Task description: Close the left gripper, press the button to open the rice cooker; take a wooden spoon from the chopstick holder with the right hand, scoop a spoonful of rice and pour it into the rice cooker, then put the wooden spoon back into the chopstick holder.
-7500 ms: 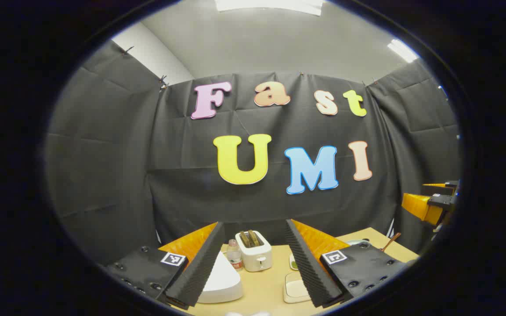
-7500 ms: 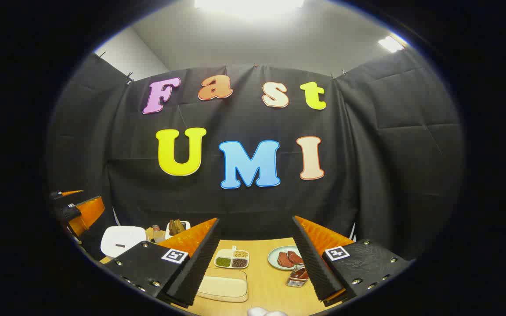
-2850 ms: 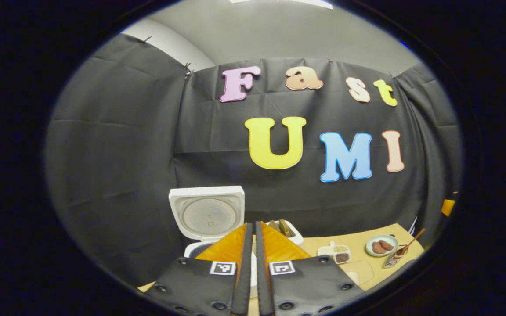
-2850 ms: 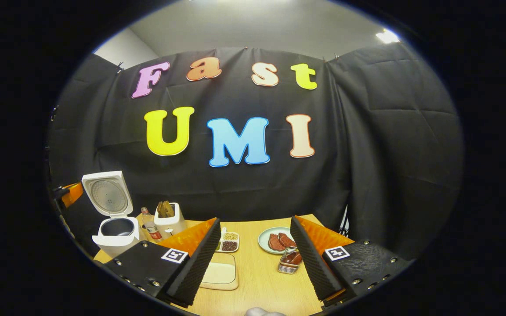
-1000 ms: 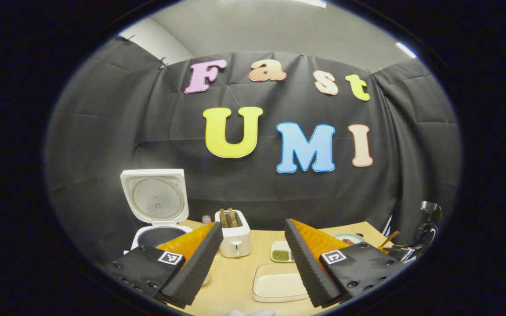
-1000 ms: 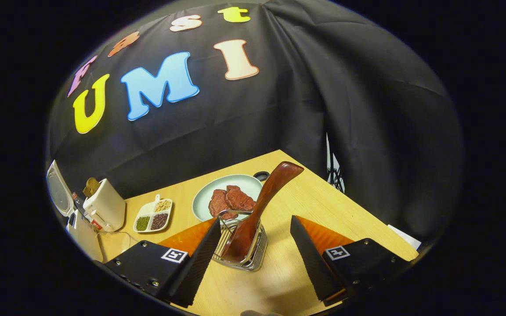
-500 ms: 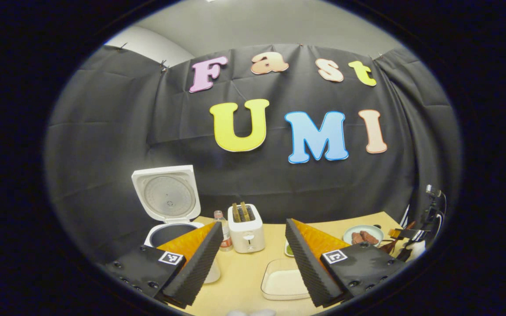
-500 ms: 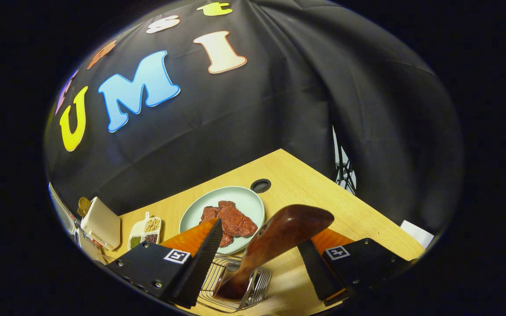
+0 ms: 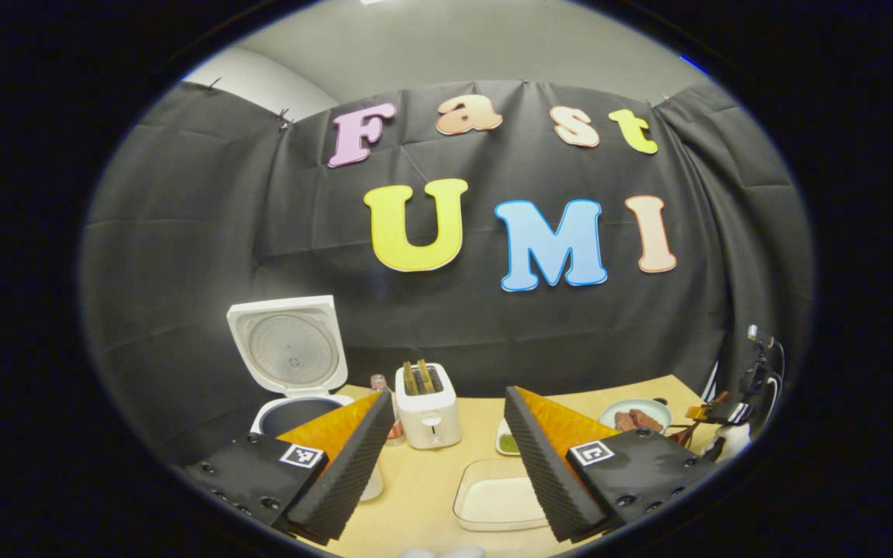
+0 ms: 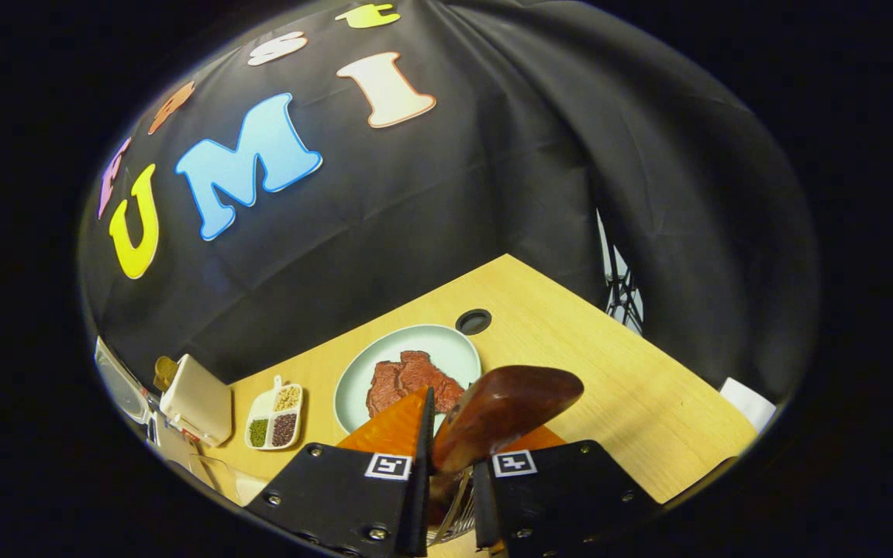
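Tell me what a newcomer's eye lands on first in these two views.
In the right gripper view, the right gripper is clamped on the glossy wooden spoon, right in front of a plate of meat. In the left gripper view, the white rice cooker stands at the table's far left, lid up, beyond the open left gripper.

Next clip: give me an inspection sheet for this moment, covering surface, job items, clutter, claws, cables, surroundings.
Surface: light wooden table, with a round dark hole.
Job's things: white rice cooker, lid up; dark brown wooden spoon rising from a wire chopstick holder; shallow clear tray of rice.
Clutter: white toaster; pale green plate of red meat; white divided dish of grains; small bottle.
Claws: left claw open, holding nothing; right claw shut on the spoon's handle.
Cables: nothing seen.
Surroundings: black cloth wall, grey ceiling.
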`<state>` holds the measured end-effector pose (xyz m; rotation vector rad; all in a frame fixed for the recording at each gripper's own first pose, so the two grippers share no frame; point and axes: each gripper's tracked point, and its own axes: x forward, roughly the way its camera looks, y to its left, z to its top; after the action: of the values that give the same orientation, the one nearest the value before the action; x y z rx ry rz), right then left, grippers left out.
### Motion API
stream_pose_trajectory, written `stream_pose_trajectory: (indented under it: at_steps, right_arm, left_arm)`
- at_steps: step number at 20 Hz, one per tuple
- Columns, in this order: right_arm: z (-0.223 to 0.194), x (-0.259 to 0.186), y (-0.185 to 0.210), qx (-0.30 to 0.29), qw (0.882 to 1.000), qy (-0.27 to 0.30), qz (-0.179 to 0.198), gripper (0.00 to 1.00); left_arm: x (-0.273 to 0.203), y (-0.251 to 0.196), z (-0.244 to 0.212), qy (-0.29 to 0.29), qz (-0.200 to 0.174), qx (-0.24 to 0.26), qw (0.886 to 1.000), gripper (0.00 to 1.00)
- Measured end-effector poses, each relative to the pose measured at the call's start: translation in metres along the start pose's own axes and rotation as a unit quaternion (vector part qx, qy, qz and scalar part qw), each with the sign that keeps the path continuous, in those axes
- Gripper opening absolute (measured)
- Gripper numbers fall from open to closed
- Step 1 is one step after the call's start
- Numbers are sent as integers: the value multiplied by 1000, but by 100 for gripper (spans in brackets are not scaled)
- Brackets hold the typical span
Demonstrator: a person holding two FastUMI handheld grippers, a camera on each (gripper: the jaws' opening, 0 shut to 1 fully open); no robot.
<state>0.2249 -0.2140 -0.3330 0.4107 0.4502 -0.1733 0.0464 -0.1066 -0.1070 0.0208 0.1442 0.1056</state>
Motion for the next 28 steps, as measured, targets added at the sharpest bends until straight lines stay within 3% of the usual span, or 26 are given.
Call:
stream_pose_trajectory:
  at_steps: [8, 15, 19, 21, 28]
  right_arm:
    - [8, -10, 9, -9, 1000, -12, -1, 23]
    - [57, -41, 46, -66, 996, -58, 9, 23]
    - [96, -72, 85, -110, 989, -98, 14, 23]
    - [106, -87, 115, -118, 987, -105, 34, 20]
    - [87, -142, 237, -190, 970, -114, 97, 20]
  left_arm:
    - [-3, 26, 0, -7, 7, 4, 1000, 99]
    - [-9, 59, 5, -24, 15, 7, 1000, 97]
    - [-13, 83, 8, -34, 17, 5, 999, 99]
    - [-15, 97, 8, -35, 18, -3, 999, 99]
    - [-25, 143, 10, -50, 28, -5, 998, 99]
